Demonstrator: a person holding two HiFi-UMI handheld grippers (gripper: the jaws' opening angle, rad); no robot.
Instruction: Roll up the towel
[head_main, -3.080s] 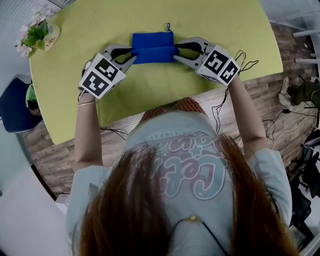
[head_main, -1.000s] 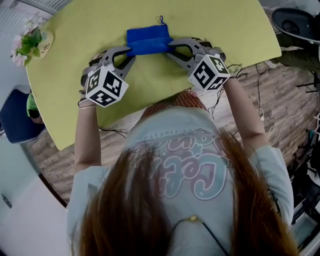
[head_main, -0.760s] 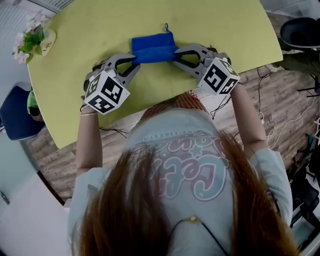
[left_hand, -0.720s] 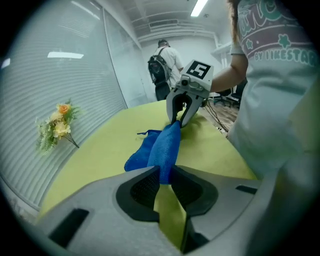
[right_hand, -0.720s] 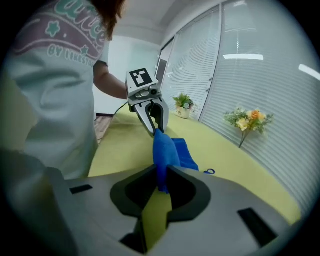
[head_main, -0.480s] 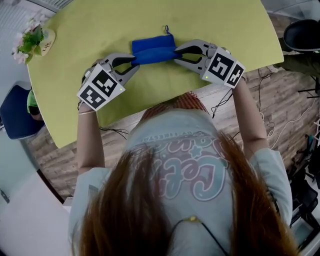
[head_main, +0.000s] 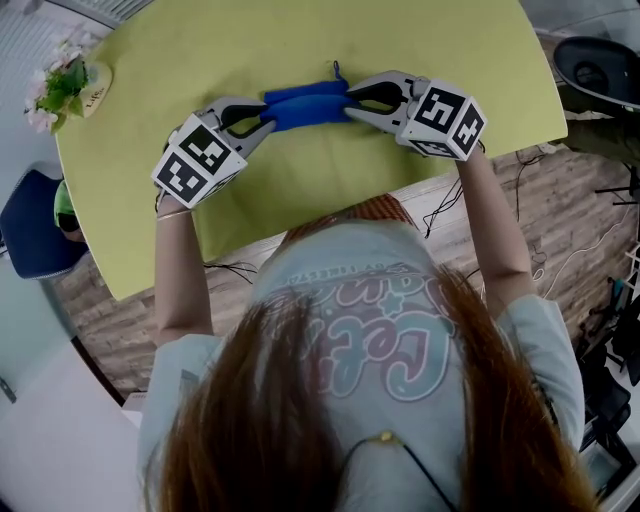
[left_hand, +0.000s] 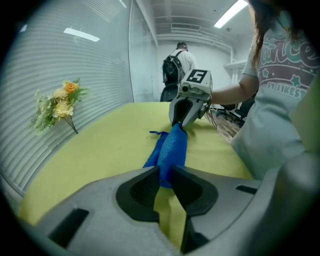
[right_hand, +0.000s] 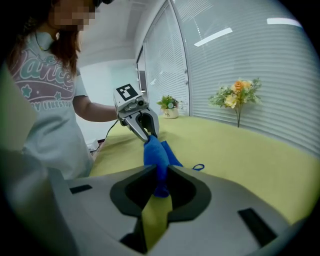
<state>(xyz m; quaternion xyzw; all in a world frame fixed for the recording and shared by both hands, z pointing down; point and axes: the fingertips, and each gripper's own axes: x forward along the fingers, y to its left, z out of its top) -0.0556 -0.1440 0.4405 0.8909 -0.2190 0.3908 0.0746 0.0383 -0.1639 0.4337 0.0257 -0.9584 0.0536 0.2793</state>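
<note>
My left gripper and right gripper each pinch an end of the fuzzy blue towel, now a slim roll near the yellow-green table's far edge. Seconds ago a flat flap remained unrolled.

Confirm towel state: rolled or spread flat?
Mostly rolled: towel is a narrow tube pinched at its ends by left gripper and right gripper; a flat strip lies behind it.
</note>
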